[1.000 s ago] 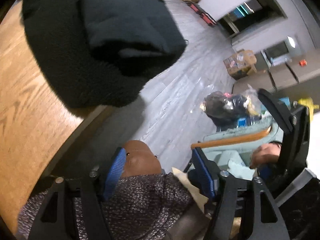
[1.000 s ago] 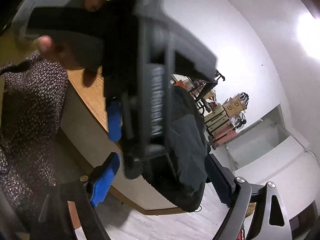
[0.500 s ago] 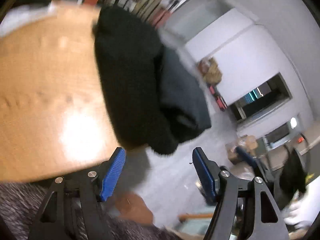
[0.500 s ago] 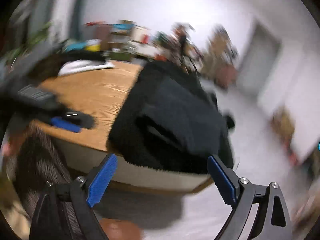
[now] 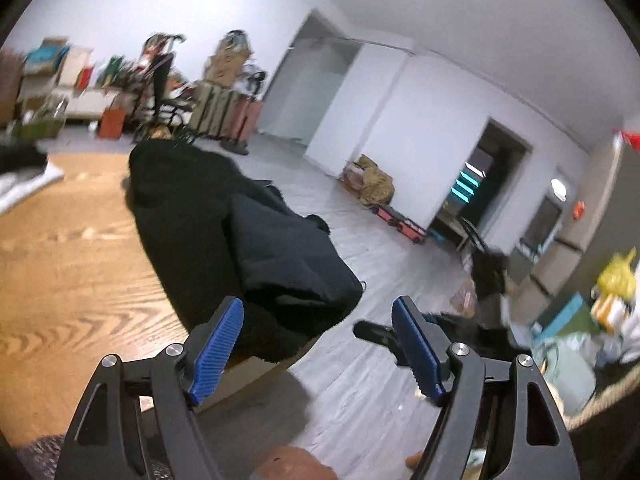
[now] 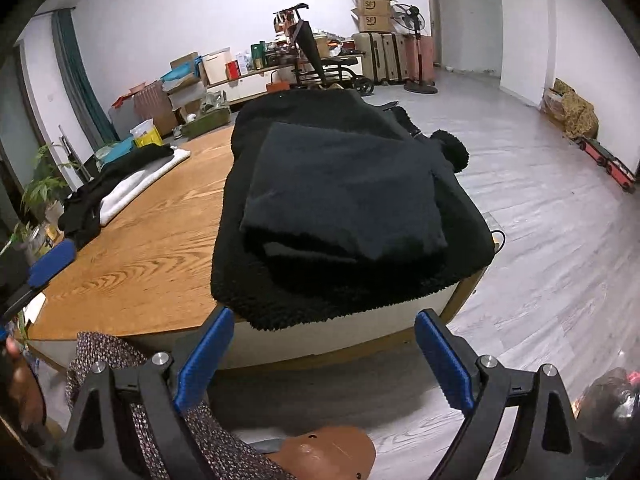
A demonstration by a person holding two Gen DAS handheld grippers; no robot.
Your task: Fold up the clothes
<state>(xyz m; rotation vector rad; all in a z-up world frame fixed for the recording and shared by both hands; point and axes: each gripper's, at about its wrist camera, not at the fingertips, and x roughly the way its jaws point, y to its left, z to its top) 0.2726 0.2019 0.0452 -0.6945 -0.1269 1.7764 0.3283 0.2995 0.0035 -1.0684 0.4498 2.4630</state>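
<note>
We see folded black fleece (image 6: 344,200) mid-frame on wooden table (image 6: 152,240), our left gripper (image 5: 318,344) just widened, empty, right gripper (image 6: 324,360) spread, empty

Place: home living room, used for storage
Evidence: wooden desk (image 6: 152,240), suitcases (image 6: 384,58), boxes (image 6: 370,8), fan (image 6: 412,16), houseplant (image 6: 40,184)

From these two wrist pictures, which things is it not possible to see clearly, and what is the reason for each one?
- Black fleece garment, right wrist view: its underside and how its layers lie are hidden beneath the folded dark cloth on top.
- Far shelf clutter, left wrist view: blurred and too small to name.
- Right gripper, left wrist view: only a dark part shows behind the left gripper finger.
- Bag, right wrist view: cut off by the edge.
</note>
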